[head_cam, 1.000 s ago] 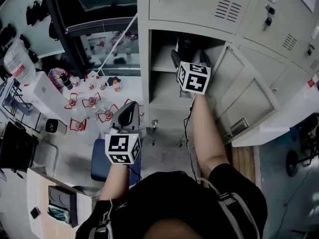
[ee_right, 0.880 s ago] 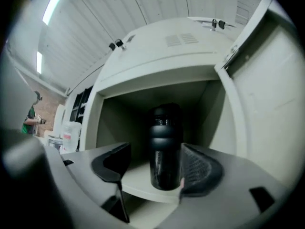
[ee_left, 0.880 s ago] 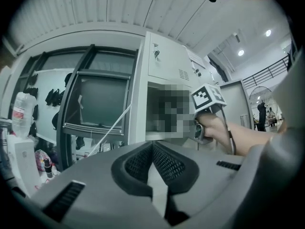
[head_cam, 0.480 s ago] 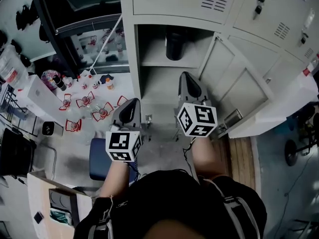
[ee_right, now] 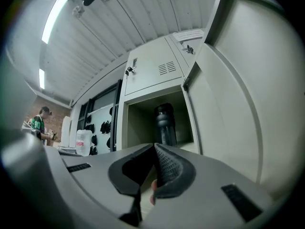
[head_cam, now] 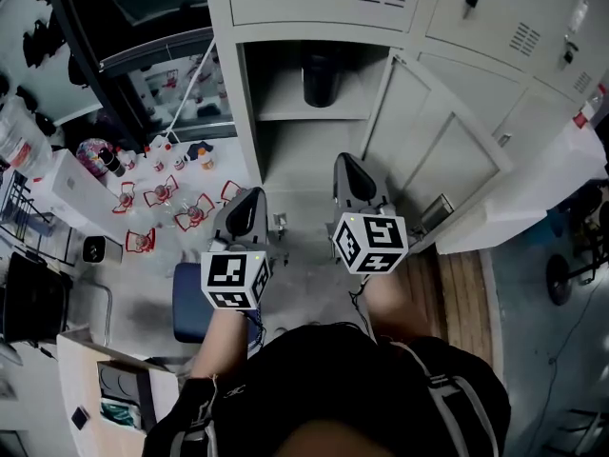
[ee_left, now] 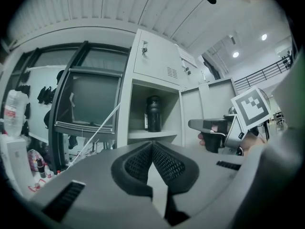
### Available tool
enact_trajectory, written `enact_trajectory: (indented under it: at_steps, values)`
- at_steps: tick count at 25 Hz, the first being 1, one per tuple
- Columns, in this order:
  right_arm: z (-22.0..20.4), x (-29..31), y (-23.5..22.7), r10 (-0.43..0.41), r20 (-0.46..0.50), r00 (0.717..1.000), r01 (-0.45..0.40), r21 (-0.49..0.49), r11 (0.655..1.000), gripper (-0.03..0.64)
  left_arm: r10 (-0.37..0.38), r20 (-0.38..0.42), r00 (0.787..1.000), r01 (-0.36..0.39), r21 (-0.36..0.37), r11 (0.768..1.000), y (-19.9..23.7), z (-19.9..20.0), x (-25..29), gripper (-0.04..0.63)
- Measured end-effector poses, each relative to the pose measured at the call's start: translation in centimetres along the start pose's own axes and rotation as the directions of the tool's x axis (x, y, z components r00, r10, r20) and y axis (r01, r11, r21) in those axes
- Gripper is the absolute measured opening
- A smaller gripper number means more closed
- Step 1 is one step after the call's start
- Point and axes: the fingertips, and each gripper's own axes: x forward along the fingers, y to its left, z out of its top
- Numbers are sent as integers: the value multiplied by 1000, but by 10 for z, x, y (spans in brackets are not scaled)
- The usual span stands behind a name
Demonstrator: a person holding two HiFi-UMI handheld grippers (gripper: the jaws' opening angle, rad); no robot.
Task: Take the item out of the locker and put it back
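The dark bottle (head_cam: 321, 76) stands upright near the middle of the locker's upper shelf (head_cam: 281, 112), with the door (head_cam: 447, 160) swung open. I'd guess it's either already back or not yet fetched. The left gripper (ee_left: 152, 147) and right gripper (ee_right: 154, 149) hang outside, well apart from it, jaws pressed together on nothing.

I see one shelf (head_cam: 281, 105) inside the open locker (head_cam: 304, 3), and a dark bottle (head_cam: 319, 76) stands upright on it, towards the back of the compartment. Left of the locker, a pale surface (head_cam: 143, 274), floor or low table I cannot tell, carries a cluster of small bottles (head_cam: 195, 157) and red-framed holders (head_cam: 157, 196).
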Motion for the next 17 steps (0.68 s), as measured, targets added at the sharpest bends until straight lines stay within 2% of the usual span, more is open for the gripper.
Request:
enact_trajectory:
  at_steps: [8,17]
  values:
    - [-2,-12,-1,5,-2,1000,-5,-16,1000,12,2,6,1000,-2,13,1000,-10,5,-4,12]
    - [-8,-23,-12,25,-18,1000,-25,38,999,12,-2,7,1000,2,13,1000,-25,6,-2,12]
